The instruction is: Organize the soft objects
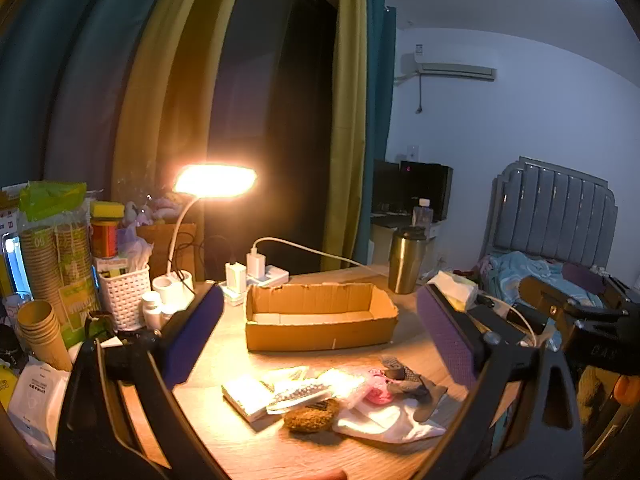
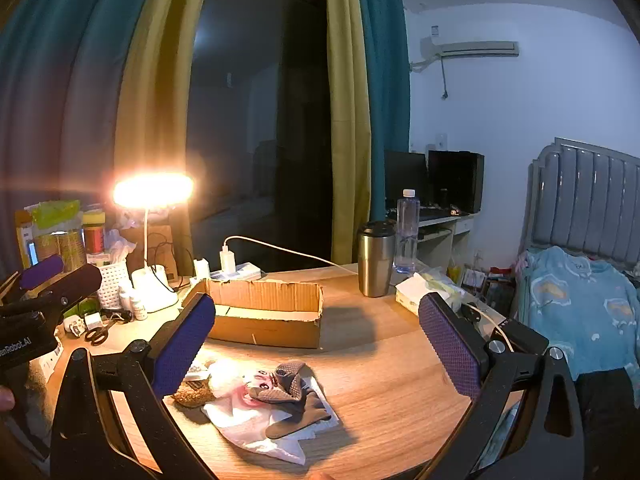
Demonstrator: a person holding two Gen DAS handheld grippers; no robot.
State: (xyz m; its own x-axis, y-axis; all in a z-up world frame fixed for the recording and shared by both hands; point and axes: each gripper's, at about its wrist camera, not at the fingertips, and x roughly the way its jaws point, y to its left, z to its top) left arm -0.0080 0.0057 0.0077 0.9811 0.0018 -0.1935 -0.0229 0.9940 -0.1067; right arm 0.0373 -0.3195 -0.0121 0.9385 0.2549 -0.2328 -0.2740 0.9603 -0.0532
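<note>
Two grippers: both spread wide, nothing between the pads of either.

Left wrist view:
- Left gripper (image 1: 320,336): fingers fully apart, purple ribbed pads (image 1: 192,336) bare, no hold on anything.
- Open brown corrugated cardboard box (image 1: 320,322): between the two fingertips, beyond them; interior looks empty.
- Pile of soft objects (image 1: 340,396): on the round wooden table (image 1: 280,452), between the fingers and nearer the camera than the box. In it: a brown round fuzzy pad (image 1: 311,415), a white cloth (image 1: 390,420), a pink item (image 1: 378,388), a grey dotted sock (image 1: 416,386), a flat white packet (image 1: 248,396).
- Lit desk lamp on a white bendy neck (image 1: 215,181): beyond the left finger.
- Steel tumbler with dark lid (image 1: 406,260): beyond the right finger, past the box's right end.
- Right gripper (image 1: 560,304): outside the right finger, seen only in part.

Right wrist view:
- Right gripper (image 2: 320,340): fingers fully apart, pads (image 2: 450,344) bare, holding nothing.
- Soft pile: between the fingers, close to the left one; grey sock on top of the white cloth, brown pad partly hidden behind the left pad.
- Cardboard box: beyond the left fingertip, touching neither finger.
- Tumbler, clear water bottle (image 2: 407,232): beyond, between the fingers.
- Left gripper: outside the left finger, at the frame edge.
</note>
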